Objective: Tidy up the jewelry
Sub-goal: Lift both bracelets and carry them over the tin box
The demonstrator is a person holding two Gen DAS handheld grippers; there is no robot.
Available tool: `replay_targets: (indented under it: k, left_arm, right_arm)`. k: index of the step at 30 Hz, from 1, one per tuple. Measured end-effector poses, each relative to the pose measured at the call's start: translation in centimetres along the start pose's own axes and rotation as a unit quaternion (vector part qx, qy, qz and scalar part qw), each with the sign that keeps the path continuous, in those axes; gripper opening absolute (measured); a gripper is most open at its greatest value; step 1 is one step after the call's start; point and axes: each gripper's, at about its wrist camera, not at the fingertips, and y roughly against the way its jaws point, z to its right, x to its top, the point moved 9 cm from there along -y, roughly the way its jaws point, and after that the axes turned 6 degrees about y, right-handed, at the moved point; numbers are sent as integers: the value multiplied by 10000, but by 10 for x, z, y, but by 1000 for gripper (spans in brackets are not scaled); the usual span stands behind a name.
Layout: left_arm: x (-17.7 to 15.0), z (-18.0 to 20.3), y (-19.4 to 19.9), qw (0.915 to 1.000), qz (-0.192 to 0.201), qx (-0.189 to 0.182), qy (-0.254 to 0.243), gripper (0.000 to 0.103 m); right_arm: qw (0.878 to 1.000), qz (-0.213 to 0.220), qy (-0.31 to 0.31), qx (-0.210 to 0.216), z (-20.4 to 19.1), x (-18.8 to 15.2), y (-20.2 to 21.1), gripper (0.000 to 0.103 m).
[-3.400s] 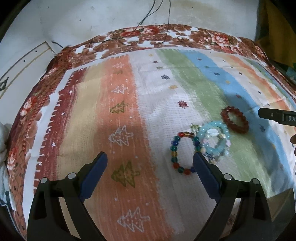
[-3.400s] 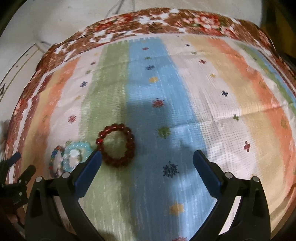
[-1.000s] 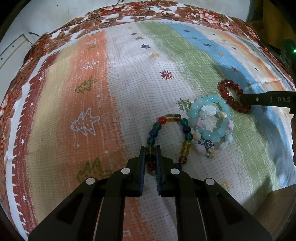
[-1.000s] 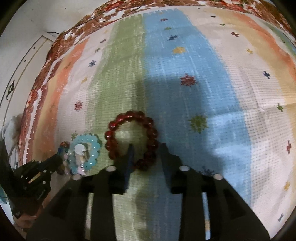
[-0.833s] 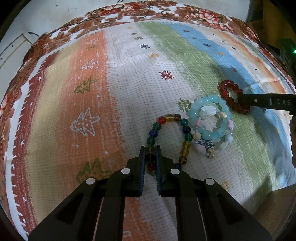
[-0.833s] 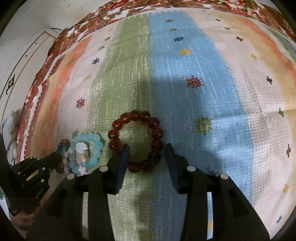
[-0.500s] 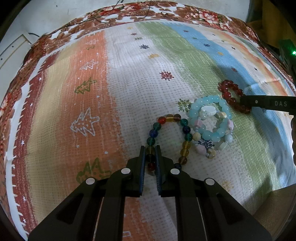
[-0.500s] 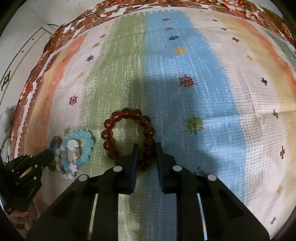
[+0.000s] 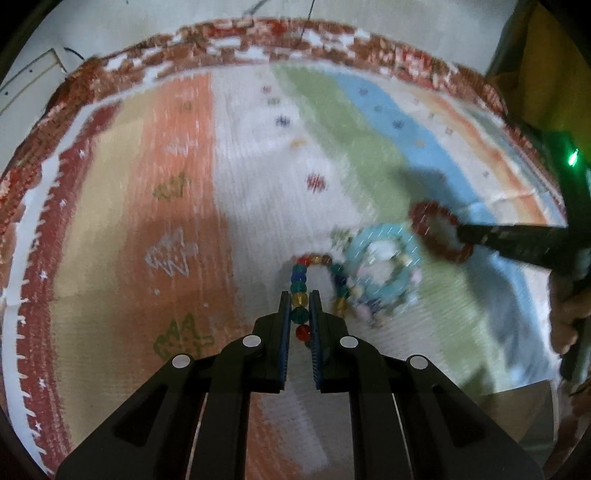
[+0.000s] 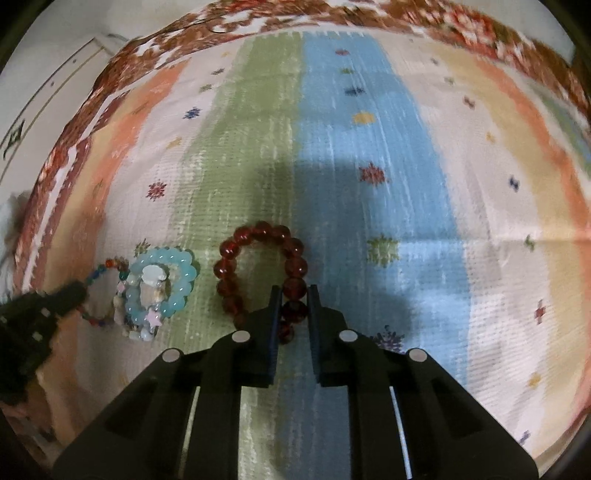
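Observation:
My left gripper is shut on the multicoloured bead bracelet, which hangs stretched between the jaws. A light blue bead bracelet with pale mixed beads lies just right of it on the striped cloth. My right gripper is shut on the dark red bead bracelet, gripping its near right side. In the right wrist view the blue bracelet lies to the left, with the multicoloured one and my left gripper beyond it. My right gripper also shows in the left wrist view, on the red bracelet.
A striped cloth with a red floral border covers the surface. A white floor lies beyond its far edge. A yellow object stands at the far right. A hand holds the right gripper's handle.
Both grippers have lifted with their bracelets. The multicoloured bracelet is now pulled up and stretched. The right gripper closed on the red bracelet after opening briefly. The views are blurred by motion.

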Motion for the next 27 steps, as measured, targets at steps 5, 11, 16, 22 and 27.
replay_targets:
  k: [5,11,16,22,27]
  left_arm:
    - [9,15,28,9994,290,-198,-35,9]
    - [5,17,44,9988,414,-256,16,9]
    - [-2,19,62,9981,522,-328,66,9]
    - [-9,28,88,9972,709,-248,-27,9]
    - [-14,40,116,9946,923,-482,10,9]
  right_arm:
    - [9996,228,158,104,-14,1,21,15]
    - [9971,506,555,154,-38,-1,52,15]
    - [9949,773,634,112,-49,-6,83,15]
    - [9925,1049,620,97,-55,-13,114,15]
    - [9899,1247,622,268,-63,-27,140,15]
